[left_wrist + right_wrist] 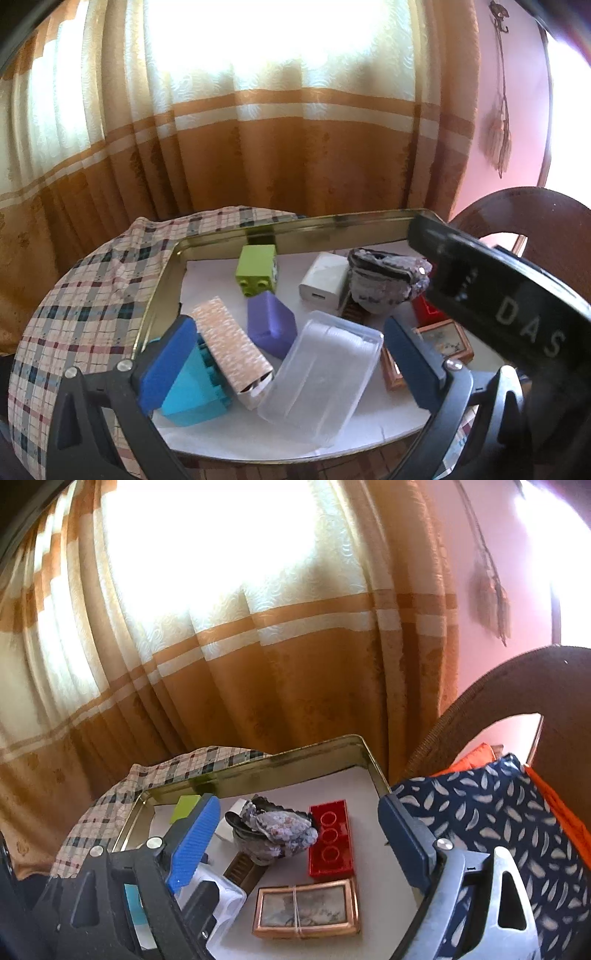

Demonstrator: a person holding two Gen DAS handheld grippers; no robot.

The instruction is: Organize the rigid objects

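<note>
Strong daylight came through the curtain [258, 110] at the top of both views and blew out to pure white. I saw the tin tray [295, 221] in softer, even light. Fisheye bending curved the edges, corners went black, and everything looked slightly soft.

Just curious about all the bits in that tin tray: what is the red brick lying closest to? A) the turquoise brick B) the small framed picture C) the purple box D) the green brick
B: in the right wrist view the red brick lies just behind the framed picture, far from the other pieces.
</note>
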